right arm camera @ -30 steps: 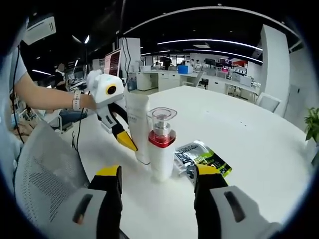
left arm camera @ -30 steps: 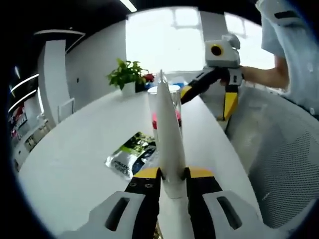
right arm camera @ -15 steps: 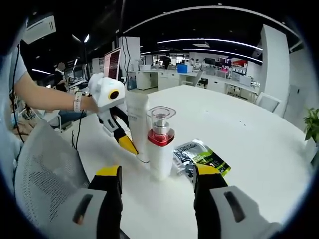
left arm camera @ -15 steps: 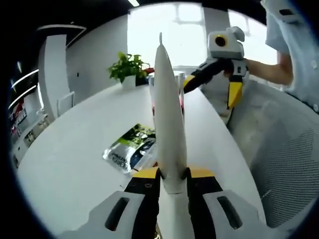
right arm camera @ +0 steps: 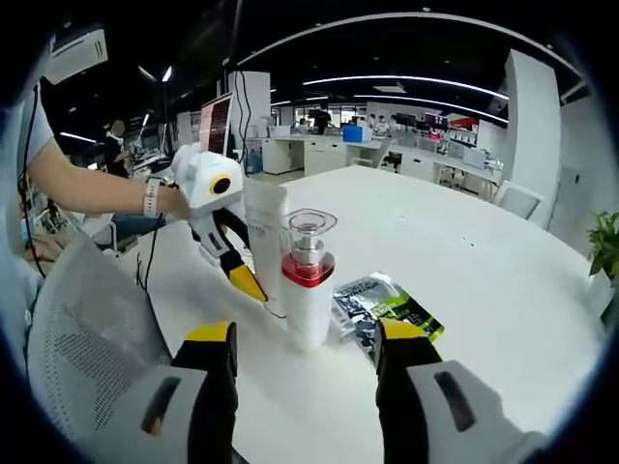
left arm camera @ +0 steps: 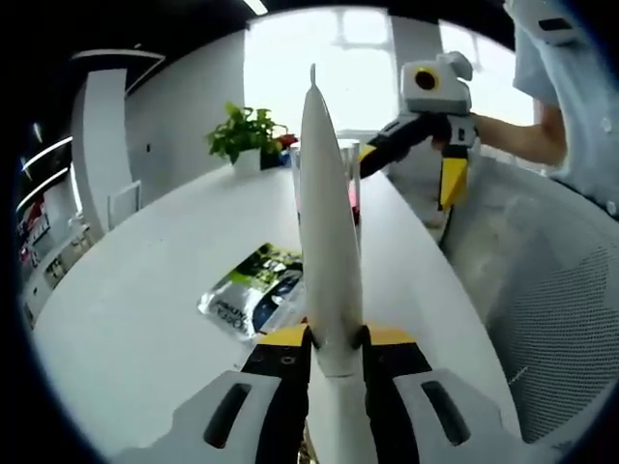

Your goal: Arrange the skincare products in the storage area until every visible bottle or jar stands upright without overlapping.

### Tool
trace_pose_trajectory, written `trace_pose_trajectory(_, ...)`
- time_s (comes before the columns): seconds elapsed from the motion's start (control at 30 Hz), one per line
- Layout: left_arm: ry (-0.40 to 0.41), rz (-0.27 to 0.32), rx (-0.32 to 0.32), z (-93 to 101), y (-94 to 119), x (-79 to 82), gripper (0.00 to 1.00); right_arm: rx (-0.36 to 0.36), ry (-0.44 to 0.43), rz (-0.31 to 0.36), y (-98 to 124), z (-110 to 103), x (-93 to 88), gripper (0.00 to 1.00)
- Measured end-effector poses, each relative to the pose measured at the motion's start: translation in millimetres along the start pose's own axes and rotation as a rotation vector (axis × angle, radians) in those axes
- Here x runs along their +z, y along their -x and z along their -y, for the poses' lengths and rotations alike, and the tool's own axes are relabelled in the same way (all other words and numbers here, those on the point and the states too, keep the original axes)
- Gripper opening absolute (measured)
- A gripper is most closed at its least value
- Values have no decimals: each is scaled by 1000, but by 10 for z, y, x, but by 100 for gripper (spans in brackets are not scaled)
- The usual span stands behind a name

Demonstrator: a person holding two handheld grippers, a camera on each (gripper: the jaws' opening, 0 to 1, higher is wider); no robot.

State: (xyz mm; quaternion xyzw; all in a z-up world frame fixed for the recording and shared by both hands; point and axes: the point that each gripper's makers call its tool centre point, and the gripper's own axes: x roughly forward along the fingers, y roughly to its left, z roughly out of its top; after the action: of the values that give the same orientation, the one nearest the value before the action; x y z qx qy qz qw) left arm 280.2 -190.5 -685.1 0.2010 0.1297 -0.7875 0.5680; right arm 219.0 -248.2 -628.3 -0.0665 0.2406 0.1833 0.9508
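Since a second ago, the white tube (left arm camera: pixel 329 222) rose upright in the closed left gripper (left arm camera: pixel 333 340). It stands just beside the pump bottle (right arm camera: pixel 309 280). Next: release it carefully. The right gripper (right arm camera: pixel 305 353) waits open.

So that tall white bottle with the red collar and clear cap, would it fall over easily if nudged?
Probably. The bottle is tall and narrow, so a push near its clear cap would likely tip it. It looks rigid, not squeezable like the white tube held by the left gripper beside it.
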Motion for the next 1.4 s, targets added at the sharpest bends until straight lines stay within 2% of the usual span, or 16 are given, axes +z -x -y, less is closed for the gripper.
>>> trace_pose_trajectory(0.43,0,19,0,-15,-2,22,17,-4,-1,-3,19,9,5,61)
trace_pose_trajectory(0.57,-9,51,11,-16,32,94,17,-1,1,-1,26,2,31,62)
trace_pose_trajectory(0.67,-14,42,15,-9,54,111,18,2,5,-2,23,-10,42,64)
trace_pose_trajectory(0.8,-13,26,43,-19,82,98,27,-4,1,20,23,-18,97,68)
trace_pose_trajectory(0.93,21,31,77,-49,133,121,27,-6,-6,18,24,-27,100,73)
trace_pose_trajectory(1.13,54,12,118,-33,195,117,34,-7,-9,14,45,-32,112,80)
trace_pose_trajectory(1.23,70,21,131,-20,224,139,46,-9,-13,14,50,-35,119,82)
trace_pose_trajectory(1.33,81,36,151,0,279,188,47,0,-22,9,53,-57,117,83)
trace_pose_trajectory(1.4,89,38,166,11,311,206,50,1,-23,11,58,-64,123,83)
